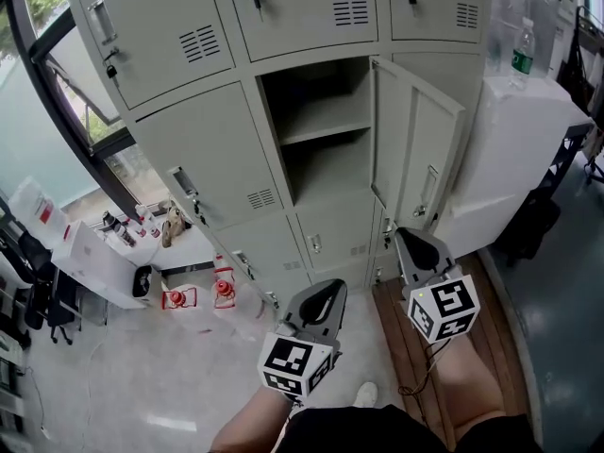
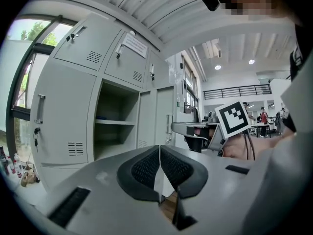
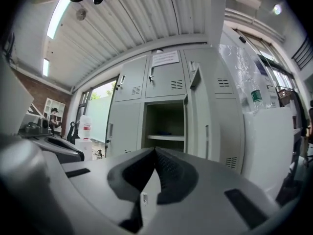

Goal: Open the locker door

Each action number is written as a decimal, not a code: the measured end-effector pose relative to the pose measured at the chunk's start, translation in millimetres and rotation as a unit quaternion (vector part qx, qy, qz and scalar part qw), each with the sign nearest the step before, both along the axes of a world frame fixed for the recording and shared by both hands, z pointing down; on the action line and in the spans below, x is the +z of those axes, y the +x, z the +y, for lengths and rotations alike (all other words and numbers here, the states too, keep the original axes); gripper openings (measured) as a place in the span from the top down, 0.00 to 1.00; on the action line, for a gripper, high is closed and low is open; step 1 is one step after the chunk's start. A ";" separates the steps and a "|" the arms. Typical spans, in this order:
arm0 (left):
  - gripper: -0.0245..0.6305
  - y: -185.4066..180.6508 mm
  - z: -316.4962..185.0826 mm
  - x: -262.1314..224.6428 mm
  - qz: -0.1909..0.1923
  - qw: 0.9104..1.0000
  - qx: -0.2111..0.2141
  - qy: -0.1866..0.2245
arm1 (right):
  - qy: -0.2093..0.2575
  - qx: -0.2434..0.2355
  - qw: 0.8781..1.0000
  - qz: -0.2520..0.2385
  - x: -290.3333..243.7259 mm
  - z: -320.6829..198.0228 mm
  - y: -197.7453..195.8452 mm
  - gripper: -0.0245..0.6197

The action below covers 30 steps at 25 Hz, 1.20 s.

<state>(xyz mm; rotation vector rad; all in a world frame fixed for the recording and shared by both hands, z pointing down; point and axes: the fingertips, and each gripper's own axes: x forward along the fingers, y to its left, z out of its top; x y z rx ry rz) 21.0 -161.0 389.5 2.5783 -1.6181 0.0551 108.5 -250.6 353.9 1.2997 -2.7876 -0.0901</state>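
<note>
Both fingers closed empty, left gripper (image 1: 330, 291), right gripper (image 1: 406, 238), locker door (image 1: 421, 149) open, notice (image 3: 165, 58) illegible

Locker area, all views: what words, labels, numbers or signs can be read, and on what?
Nothing is legible.
Paper notice on an upper locker door: print too blurred to read.
Green label on the bottle: too small.
Red label on the white container: too small.
Square markers on the hand-held cubes: patterns, no letters.
</note>
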 end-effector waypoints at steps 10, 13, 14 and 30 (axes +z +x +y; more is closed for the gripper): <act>0.93 -58.7 41.9 -4.3 0.002 1.000 0.020 0.002 | -0.028 -0.007 1.000 0.002 16.6 65.9 -69.2 0.88; 0.93 -72.2 56.1 -1.1 0.006 1.000 0.026 0.001 | -0.031 -0.003 0.999 0.005 20.4 85.9 -82.4 0.88; 0.93 -75.7 61.3 0.5 0.008 1.000 0.028 0.001 | -0.032 -0.002 0.999 0.006 21.5 92.8 -86.2 0.88; 0.93 -103.5 123.5 14.5 0.024 0.998 0.052 -0.001 | -0.045 0.014 0.999 -0.001 36.9 174.0 -118.5 0.88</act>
